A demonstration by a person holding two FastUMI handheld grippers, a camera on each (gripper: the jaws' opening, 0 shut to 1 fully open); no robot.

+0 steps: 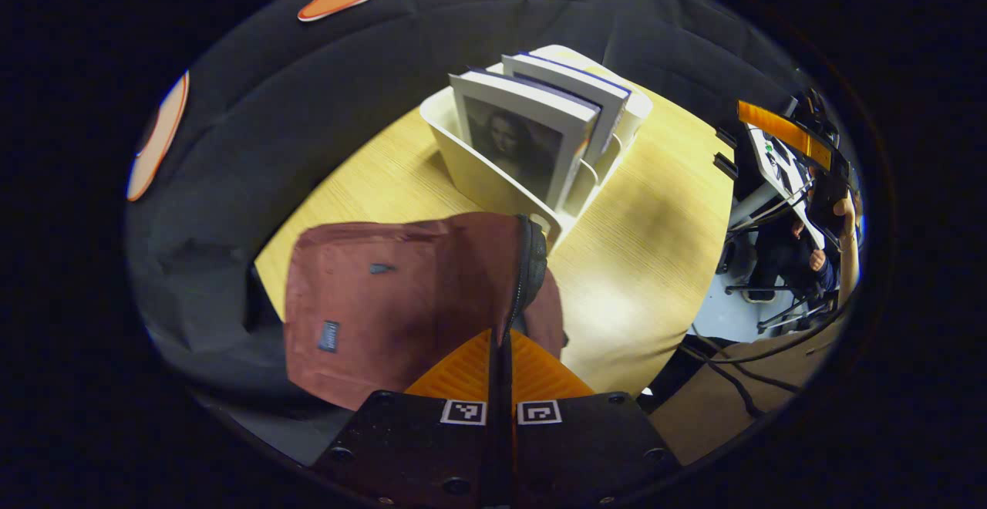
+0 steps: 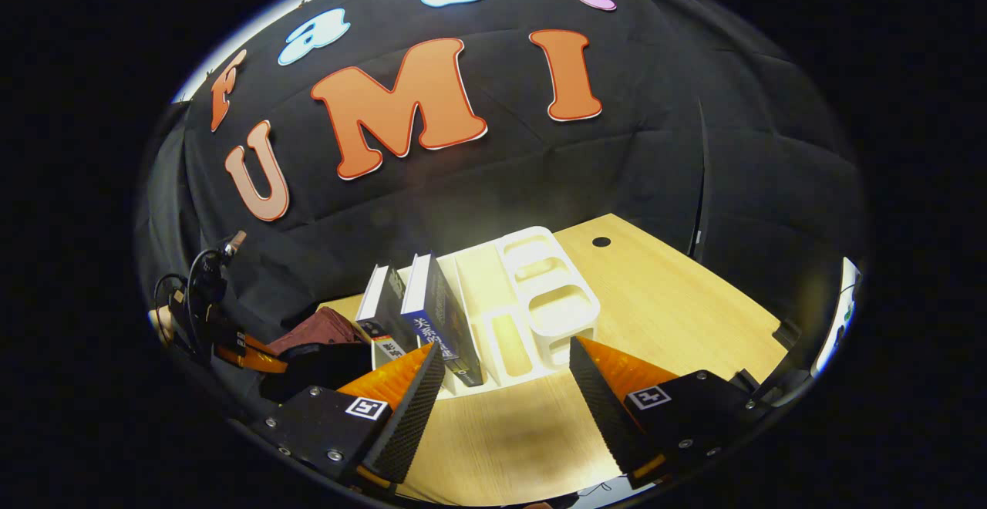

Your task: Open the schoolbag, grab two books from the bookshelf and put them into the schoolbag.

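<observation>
1. A recording booth set up in a lab or office: black cloth wall [image 2: 694,170] hangs behind and beside a pale wooden table [image 2: 663,301].
2. Past the table's edge in the left gripper view, cables [image 1: 732,378] trail over the floor near a seated person [image 1: 802,262] and equipment on stands [image 1: 779,154].
3. A white desktop bookshelf [image 2: 540,293] with upright books [image 1: 524,139] lends a staged study-desk look.

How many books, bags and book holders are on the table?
Books: 2, front book and back book
Schoolbags: 1, the reddish schoolbag
Bookshelves: 1, the white bookshelf
Total: 4
</observation>
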